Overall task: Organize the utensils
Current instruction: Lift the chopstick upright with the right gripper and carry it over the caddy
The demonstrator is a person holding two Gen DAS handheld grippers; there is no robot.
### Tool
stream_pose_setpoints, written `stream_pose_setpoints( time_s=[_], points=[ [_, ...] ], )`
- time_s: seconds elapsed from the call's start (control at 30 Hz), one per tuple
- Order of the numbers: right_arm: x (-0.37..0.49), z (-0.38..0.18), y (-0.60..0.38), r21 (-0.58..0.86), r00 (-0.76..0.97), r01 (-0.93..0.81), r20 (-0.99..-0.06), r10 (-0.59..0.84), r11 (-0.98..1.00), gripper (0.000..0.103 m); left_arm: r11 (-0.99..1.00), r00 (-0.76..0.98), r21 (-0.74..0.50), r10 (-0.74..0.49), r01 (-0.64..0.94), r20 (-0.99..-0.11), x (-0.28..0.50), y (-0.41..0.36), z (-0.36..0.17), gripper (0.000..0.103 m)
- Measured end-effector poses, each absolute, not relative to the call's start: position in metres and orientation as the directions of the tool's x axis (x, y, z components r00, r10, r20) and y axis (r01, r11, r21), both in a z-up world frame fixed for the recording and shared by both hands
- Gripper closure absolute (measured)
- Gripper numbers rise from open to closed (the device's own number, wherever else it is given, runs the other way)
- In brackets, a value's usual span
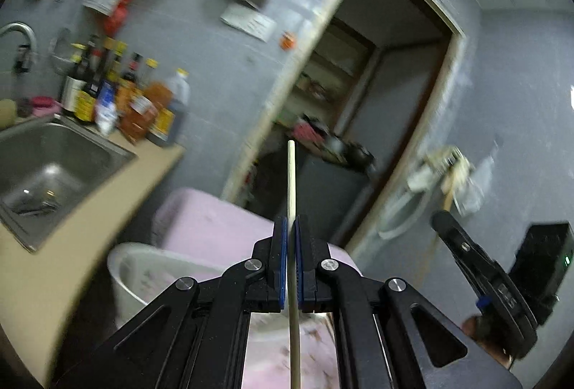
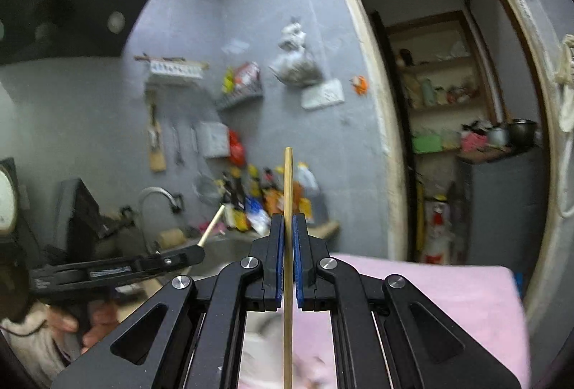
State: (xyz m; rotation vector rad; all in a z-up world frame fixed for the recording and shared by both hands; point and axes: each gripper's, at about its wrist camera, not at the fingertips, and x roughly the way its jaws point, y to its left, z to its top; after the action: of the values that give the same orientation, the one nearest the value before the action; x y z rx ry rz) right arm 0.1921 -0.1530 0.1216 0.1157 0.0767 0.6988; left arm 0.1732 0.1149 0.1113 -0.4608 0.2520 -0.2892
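Item: two thin pale wooden chopsticks. We hold one (image 1: 291, 209) clamped in our left gripper (image 1: 290, 227), the other (image 2: 288, 209) in our right gripper (image 2: 288, 224), both raised above the pink cloth (image 2: 430, 288). Advice: align tips, keep them parallel before stowing.

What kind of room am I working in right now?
Most likely a small home kitchen: a steel sink set in the counter, sauce bottles against the wall, and a range hood. The left gripper and right gripper each hold a chopstick.
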Motion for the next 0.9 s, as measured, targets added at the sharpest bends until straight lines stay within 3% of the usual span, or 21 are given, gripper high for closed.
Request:
stream_pose_setpoints(
  time_s=[0.3,0.63,0.9],
  points=[
    [0.211,0.123,-0.1,0.133,0.747,-0.664,0.099,0.657,0.736,0.1,0.866,0.985,-0.488,-0.157,0.105,-0.066,0.197,0.176,0.116,0.101],
    [0.224,0.091,-0.092,0.123,0.775,-0.63,0.155,0.612,0.767,0.1,0.884,1.0,-0.467,0.025,-0.024,-0.004,0.213,0.184,0.098,0.101],
    [0.236,0.076,-0.091,0.141,0.773,-0.634,0.141,0.618,0.761,0.1,0.9,0.995,-0.428,0.098,-0.084,0.011,0.218,0.166,0.076,0.101]
  ],
)
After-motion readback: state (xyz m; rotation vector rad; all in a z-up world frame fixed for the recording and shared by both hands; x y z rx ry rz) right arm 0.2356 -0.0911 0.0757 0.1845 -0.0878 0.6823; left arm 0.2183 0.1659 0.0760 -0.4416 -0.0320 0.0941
